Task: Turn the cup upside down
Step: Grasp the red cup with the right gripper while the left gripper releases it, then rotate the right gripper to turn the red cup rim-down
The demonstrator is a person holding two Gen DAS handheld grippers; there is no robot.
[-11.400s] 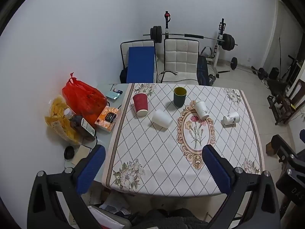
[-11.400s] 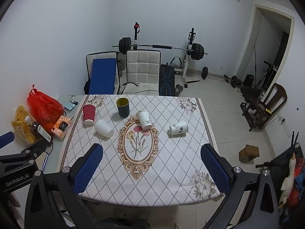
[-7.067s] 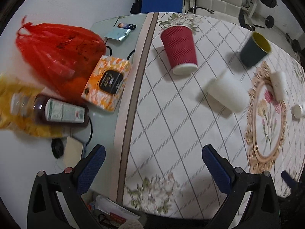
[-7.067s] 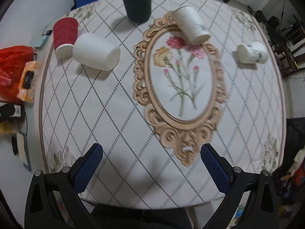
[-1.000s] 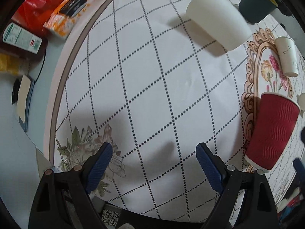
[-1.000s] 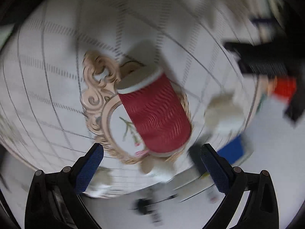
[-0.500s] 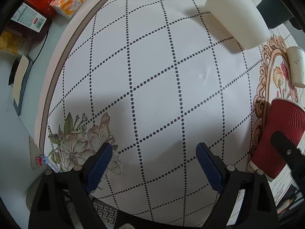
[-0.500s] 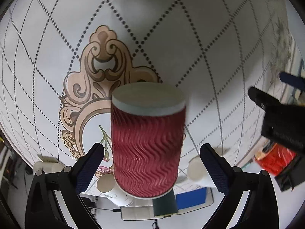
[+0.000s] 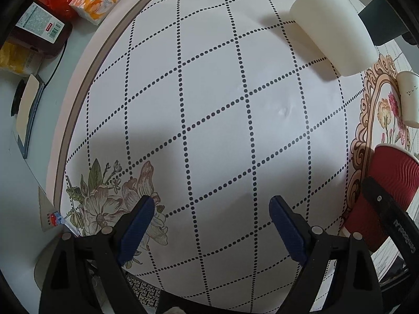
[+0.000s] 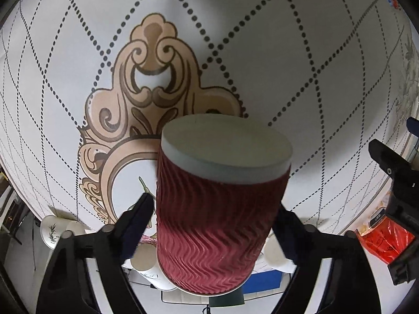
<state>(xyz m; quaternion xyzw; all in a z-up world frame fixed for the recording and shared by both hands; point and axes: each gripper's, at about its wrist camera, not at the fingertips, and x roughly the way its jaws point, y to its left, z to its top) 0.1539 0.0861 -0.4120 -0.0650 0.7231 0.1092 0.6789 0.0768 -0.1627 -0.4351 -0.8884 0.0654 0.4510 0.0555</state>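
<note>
White diamond-dotted tablecloth (image 9: 209, 104) fills both views, and nearest me my right gripper (image 10: 213, 214) is clamped on the red ripple cup (image 10: 217, 209), its flat base now facing the camera over the ornate oval frame (image 10: 157, 78). Half a second ago the cup sat smaller and lower; it has swung up, so the flip looks nearly finished. Left of that frame, my left gripper (image 9: 209, 225) hangs wide apart, holding nothing, the white paper cup (image 9: 332, 34) lying beyond.

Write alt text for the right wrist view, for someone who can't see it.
A red ribbed paper cup fills the middle of the right wrist view, clamped between the blue-padded fingers of the right gripper with its white end toward the table. Beneath it lies a white tablecloth with dotted diamonds and an ornate tan floral frame.
</note>
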